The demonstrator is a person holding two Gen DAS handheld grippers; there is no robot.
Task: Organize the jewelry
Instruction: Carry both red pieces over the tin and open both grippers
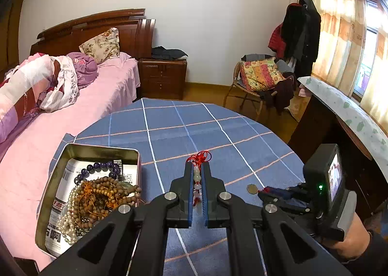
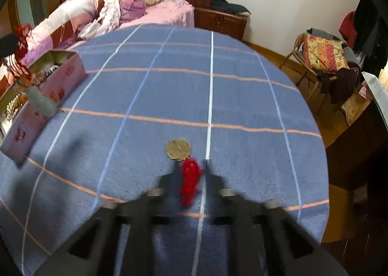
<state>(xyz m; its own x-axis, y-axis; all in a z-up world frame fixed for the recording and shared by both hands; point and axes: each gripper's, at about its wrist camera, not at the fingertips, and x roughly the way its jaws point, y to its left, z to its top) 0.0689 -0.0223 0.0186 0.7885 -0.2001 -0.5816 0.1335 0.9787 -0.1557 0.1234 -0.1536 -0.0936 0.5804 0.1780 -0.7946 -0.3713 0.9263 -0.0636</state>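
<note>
On the bench [image 1: 189, 128], which carries a blue checked cloth, the left gripper [image 1: 198, 179] holds a beaded pendant [image 1: 197, 175] between its narrowed blue pads [image 1: 190, 193]. Pale beads sit in the gap between the pads, and a red knotted cord [image 1: 201, 156] projects past the fingertips at 12 o'clock. In the right wrist view, this pendant hangs at the far left edge, with a pale green piece [image 2: 41, 101] below the red cord, in front of the tin's near wall.

At 9 o'clock from the left gripper stands an open metal tin [image 1: 72, 152], lined with printed paper. It contains a purple bead bracelet [image 1: 101, 169], brown wooden beads [image 1: 106, 193] and a white pearl strand [image 1: 70, 208], all tangled together. The tin's outer wall [image 2: 48, 96] is pink in the right wrist view.

The right gripper [image 2: 190, 171] is motion-blurred; a red tassel [image 2: 190, 179] lies between its fingers, but whether they clamp it cannot be determined. A round brass medallion [image 2: 178, 149] lies flat on the cloth at 12 o'clock from the tassel, touching its upper end. In the left wrist view, the medallion [image 1: 251, 188] is at 3 o'clock, just beyond the right gripper's tips [image 1: 263, 194].

A bed [image 1: 72, 106] with pink sheets stands beyond the bench at 10 o'clock.
</note>
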